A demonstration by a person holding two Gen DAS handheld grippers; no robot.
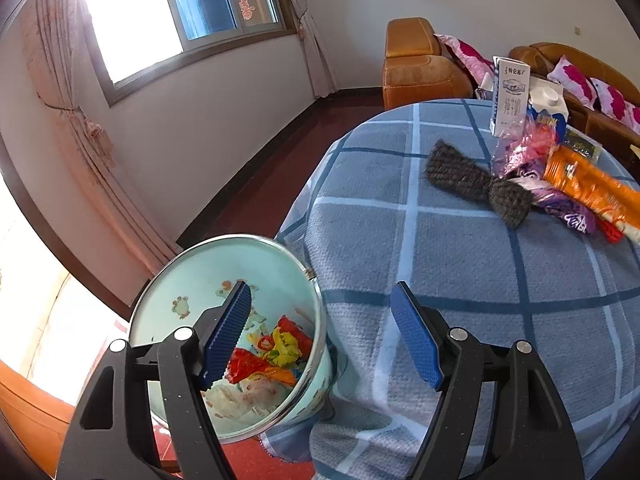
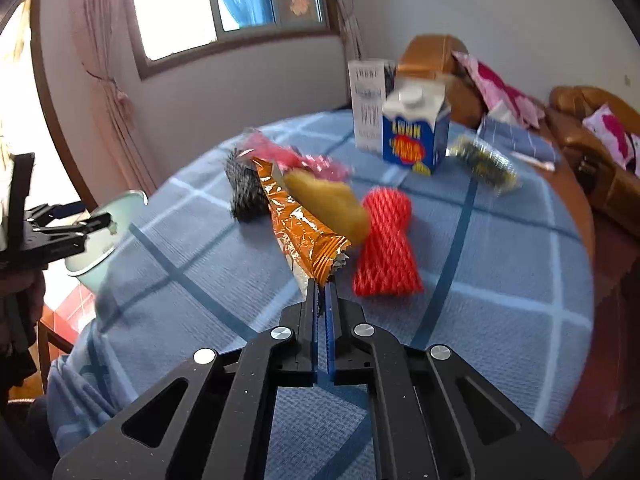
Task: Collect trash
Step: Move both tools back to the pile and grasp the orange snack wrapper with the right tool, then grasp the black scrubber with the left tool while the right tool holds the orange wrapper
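On the blue checked tablecloth (image 2: 500, 280) lies a heap of trash. My right gripper (image 2: 322, 288) is shut on the near crimped end of an orange foil wrapper (image 2: 304, 224). The wrapper (image 1: 588, 184) also shows at the right in the left wrist view. Beside it lie a red foam net (image 2: 386, 248), a yellow piece (image 2: 328, 204) and a pink wrapper (image 2: 296, 158). My left gripper (image 1: 322, 290) is open over the rim of a pale green bin (image 1: 224, 268), one finger in front of its inside, the other over the cloth. Several crumpled wrappers lie in the bin.
A blue milk carton (image 2: 416, 132) and a tall white carton (image 2: 368, 104) stand at the table's far side, with a green-gold wrapper (image 2: 484, 164) to their right. A dark knitted piece (image 1: 476, 184) and a purple wrapper (image 1: 568, 216) lie on the cloth. An orange sofa (image 1: 420, 72) stands behind.
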